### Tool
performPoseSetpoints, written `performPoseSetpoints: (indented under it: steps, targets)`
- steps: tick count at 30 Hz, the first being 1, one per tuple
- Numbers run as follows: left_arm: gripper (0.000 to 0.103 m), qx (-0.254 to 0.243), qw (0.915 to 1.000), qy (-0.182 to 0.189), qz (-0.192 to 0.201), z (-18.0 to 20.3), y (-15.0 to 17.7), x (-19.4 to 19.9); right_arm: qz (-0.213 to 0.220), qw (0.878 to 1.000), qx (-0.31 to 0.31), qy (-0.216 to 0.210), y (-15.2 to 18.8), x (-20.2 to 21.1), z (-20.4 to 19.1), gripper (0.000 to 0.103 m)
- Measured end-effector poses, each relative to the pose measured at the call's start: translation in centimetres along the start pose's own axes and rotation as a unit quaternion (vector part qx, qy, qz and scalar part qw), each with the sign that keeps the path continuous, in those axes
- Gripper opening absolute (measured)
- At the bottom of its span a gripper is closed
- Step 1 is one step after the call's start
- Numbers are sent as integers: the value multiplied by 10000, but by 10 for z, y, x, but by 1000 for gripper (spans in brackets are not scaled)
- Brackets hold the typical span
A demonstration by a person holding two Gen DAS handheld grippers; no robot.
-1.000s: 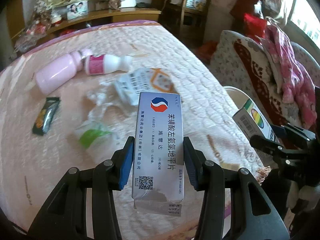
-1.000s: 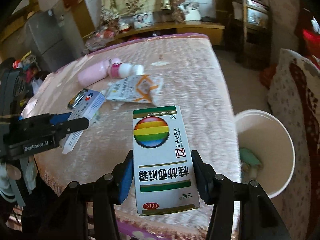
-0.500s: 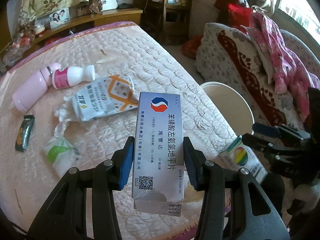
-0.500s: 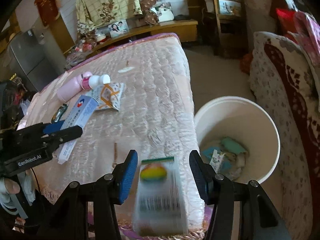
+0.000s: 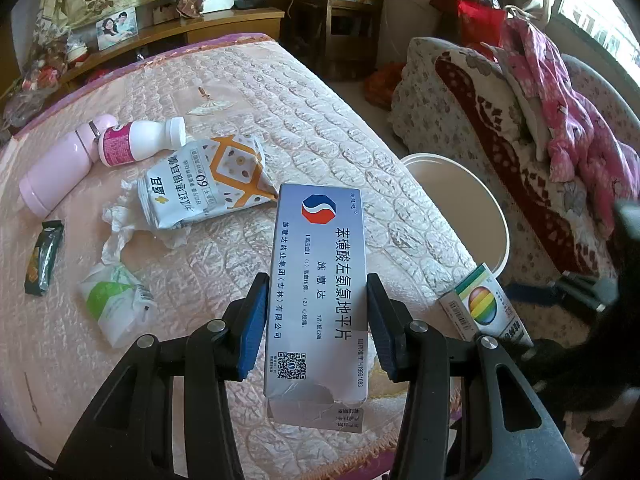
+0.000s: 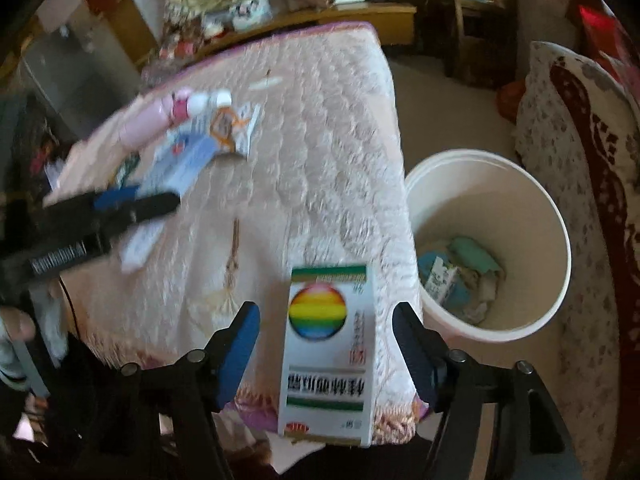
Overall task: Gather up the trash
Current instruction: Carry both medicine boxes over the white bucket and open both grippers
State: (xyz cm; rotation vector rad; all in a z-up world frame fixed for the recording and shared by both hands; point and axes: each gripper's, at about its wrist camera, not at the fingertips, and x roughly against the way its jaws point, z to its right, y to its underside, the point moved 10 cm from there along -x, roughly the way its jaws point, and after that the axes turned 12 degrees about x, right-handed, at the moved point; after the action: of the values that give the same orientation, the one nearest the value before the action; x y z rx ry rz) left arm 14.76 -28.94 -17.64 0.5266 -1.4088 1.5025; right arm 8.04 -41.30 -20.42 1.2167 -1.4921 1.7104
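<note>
Right claw (image 6: 326,354) has just spread off rainbow box (image 6: 330,354); box's long axis points forward.

Two medicine boxes show: one silver-blue box (image 5: 318,292) and one rainbow-marked box (image 6: 330,354). On the quilted bed (image 5: 328,148), toward its left edge, lie two bottles, one pink flask (image 5: 60,172) and one white bottle with a pink label (image 5: 140,142). Beside them are one orange-and-white snack bag (image 5: 204,182), one crumpled white tissue (image 5: 118,224), one dark snack wrapper (image 5: 44,256) and one green-and-white packet (image 5: 114,302). One white bucket (image 6: 556,216) stands off the bed's right edge, with several scraps inside, too jumbled to count. Two grippers are in view, one left gripper (image 5: 316,324) and one right gripper (image 6: 326,354).
</note>
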Motion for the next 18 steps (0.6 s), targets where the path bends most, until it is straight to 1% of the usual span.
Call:
performPoseSetpoints:
  steps: [1, 2, 3, 4, 10, 18]
  targets:
    - [45, -12, 10000, 1, 1, 1, 0, 0, -125, 9999, 92, 61, 4, -5, -2, 66]
    - [45, -23, 10000, 1, 4, 2, 0, 1, -213, 9995, 181, 145, 8, -10, -4, 63]
    - [45, -41, 10000, 1, 11, 2, 0, 1, -255, 9992, 254, 195, 10, -13, -5, 58]
    - [45, -49, 10000, 1, 14, 3, 1, 2, -243, 9991, 285, 207, 11, -14, -6, 51]
    - [45, -94, 10000, 26, 18, 12, -3, -1, 211, 9993, 181, 243, -2, 7, 4, 50]
    - [45, -287, 9995, 99, 0, 39, -9, -10, 459, 9982, -209, 328, -11, 18, 35, 50]
